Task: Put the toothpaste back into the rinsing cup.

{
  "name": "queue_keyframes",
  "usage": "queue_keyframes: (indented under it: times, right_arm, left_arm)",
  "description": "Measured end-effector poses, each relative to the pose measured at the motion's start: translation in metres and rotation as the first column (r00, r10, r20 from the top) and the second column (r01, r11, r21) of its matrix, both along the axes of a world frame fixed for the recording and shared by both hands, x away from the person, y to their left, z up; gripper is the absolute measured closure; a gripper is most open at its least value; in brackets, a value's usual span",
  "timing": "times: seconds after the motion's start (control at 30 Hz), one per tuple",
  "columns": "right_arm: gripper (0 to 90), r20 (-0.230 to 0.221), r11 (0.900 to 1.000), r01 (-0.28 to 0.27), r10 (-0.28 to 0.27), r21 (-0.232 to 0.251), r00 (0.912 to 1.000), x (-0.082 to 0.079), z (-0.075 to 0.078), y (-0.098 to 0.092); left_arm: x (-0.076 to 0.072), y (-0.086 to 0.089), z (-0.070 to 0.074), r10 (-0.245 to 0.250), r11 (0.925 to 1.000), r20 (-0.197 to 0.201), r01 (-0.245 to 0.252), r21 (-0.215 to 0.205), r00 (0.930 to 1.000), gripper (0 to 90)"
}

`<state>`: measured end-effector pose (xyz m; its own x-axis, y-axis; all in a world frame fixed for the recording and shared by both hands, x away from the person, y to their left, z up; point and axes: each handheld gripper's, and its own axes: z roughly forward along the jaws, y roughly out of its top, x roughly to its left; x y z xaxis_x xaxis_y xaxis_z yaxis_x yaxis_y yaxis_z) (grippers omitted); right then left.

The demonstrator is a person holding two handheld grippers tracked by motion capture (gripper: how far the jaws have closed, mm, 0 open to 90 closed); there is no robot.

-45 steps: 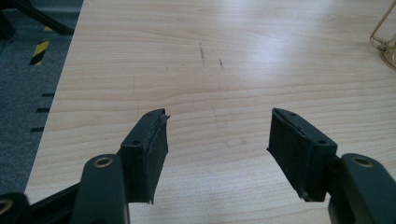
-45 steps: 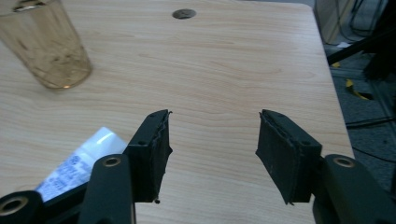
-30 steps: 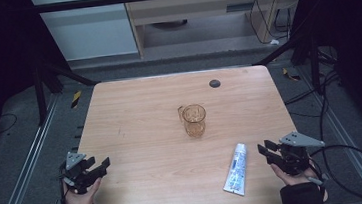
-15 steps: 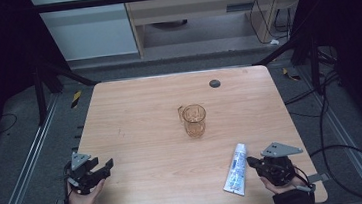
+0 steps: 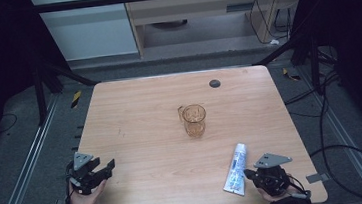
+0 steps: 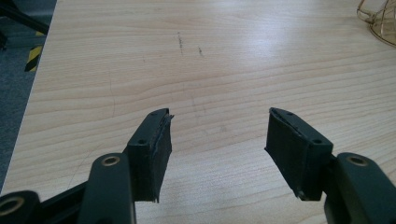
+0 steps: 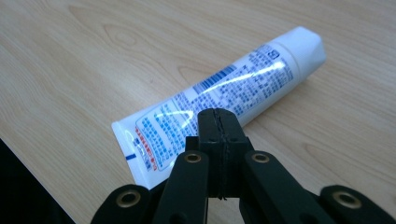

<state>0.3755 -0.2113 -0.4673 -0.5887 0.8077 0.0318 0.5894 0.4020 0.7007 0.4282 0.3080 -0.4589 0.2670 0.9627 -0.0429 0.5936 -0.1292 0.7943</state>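
Note:
A white toothpaste tube [image 5: 236, 169] with blue print lies flat near the table's front right, its cap end pointing away from the person. My right gripper [image 5: 247, 173] sits just right of the tube's flat crimped end. In the right gripper view its jaws [image 7: 218, 116] are pressed together with nothing between them, and the tube [image 7: 243, 88] lies right beyond the tips. My left gripper [image 5: 107, 167] rests at the front left corner. Its jaws [image 6: 219, 116] stand apart over bare wood.
A clear amber glass mug [image 5: 194, 121] stands upright at the middle of the wooden table [image 5: 135, 116]; its edge shows as mug [image 6: 379, 21] in the left gripper view. A small dark disc [image 5: 214, 83] lies near the far edge. Dark floor, rails and cables surround the table.
My right gripper has moved left and down to the tube's crimped end, and its jaws have gone from apart to shut. The left gripper has stayed in place.

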Motion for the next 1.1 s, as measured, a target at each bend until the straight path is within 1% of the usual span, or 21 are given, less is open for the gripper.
queue_keyframes:
  times: [0.03,0.17,0.3,0.5,0.57,0.77,0.8,1.1]
  right_arm:
    - [90.0,0.000,1.000,0.000,0.000,0.000,1.0000,0.000,0.000,0.000]
    - [90.0,-0.014,1.000,-0.013,0.013,-0.025,0.9998,0.000,-0.005,0.001]
    - [90.0,-0.019,0.999,-0.027,0.027,-0.031,0.9994,0.001,-0.010,0.004]
    - [90.0,-0.025,0.998,-0.041,0.040,-0.041,0.9989,0.001,-0.013,0.008]
    - [90.0,-0.025,0.999,-0.037,0.037,-0.029,0.9990,0.002,-0.013,0.009]
    - [90.0,-0.018,0.998,-0.054,0.053,-0.020,0.9984,0.005,-0.015,0.015]
    - [90.0,-0.017,0.998,-0.057,0.056,-0.009,0.9983,0.006,-0.015,0.018]
    - [90.0,-0.009,0.998,-0.062,0.062,-0.004,0.9981,0.016,-0.016,0.034]
  left_arm:
    - [0.000,-0.001,0.000,-0.002,1.0000,-0.002,0.002,0.002,1.0000,39.0]
    - [0.001,-0.002,-0.002,-0.008,0.9999,-0.004,0.008,0.012,1.0000,38.6]
    - [0.001,-0.003,-0.002,-0.011,0.9997,-0.007,0.011,0.021,0.9999,37.6]
    - [0.001,-0.003,-0.003,-0.015,0.9996,-0.008,0.015,0.026,0.9998,36.9]
    - [0.002,-0.004,-0.004,-0.016,0.9996,-0.008,0.016,0.025,0.9998,36.6]
    - [0.002,-0.004,-0.004,-0.018,0.9994,-0.008,0.018,0.030,0.9998,35.8]
    - [0.002,-0.003,-0.004,-0.019,0.9993,-0.008,0.019,0.032,0.9998,35.6]
    - [0.003,-0.004,-0.005,-0.023,0.9992,-0.001,0.023,0.033,0.9997,34.6]
